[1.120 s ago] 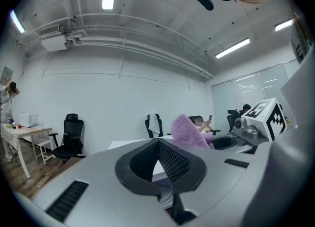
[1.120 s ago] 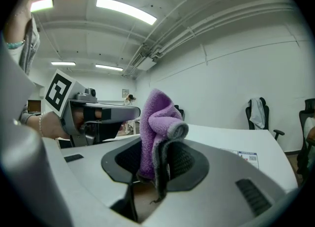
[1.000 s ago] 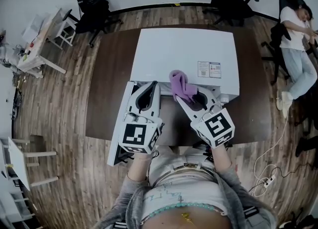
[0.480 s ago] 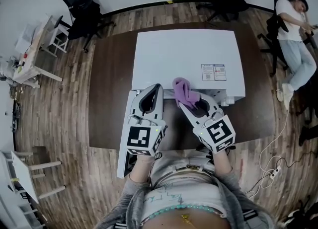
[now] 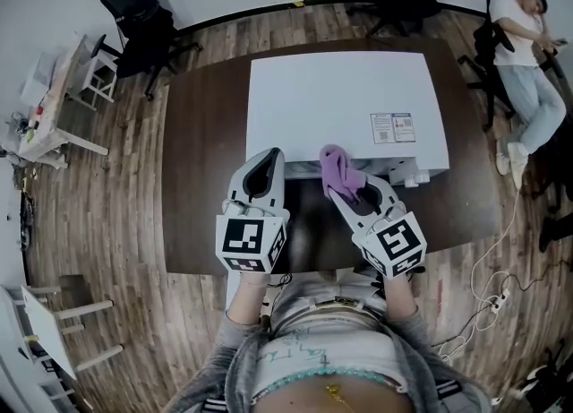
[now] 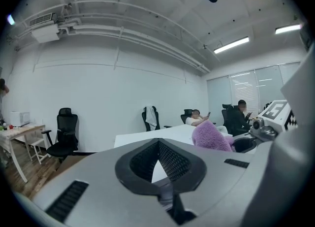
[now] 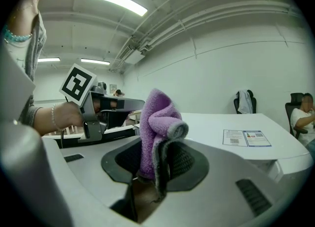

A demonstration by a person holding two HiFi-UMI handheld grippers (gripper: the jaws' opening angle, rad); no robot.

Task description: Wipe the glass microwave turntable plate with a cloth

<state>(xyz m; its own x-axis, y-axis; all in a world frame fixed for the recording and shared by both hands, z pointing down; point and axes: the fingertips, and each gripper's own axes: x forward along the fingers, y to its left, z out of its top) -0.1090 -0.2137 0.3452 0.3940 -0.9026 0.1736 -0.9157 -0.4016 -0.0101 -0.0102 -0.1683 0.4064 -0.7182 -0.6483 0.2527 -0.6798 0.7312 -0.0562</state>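
**Cloth Ready, Plate Out of Sight**

One soft purple cloth (image 5: 337,167) stands bunched between the clenched jaws of the right gripper (image 5: 342,193). It sits just at the front of the one white box-shaped microwave (image 5: 340,89), which rests on a dark brown wooden table (image 5: 201,160). The left gripper (image 5: 271,159) hovers beside it, jaws pressed together on nothing. No view shows the glass turntable plate; it is presumably inside the microwave. Such glass would likely be stiff, smooth, slippery and breakable, best steadied at its rim while the light, limp cloth wipes. Count: two grippers, one cloth, one microwave.
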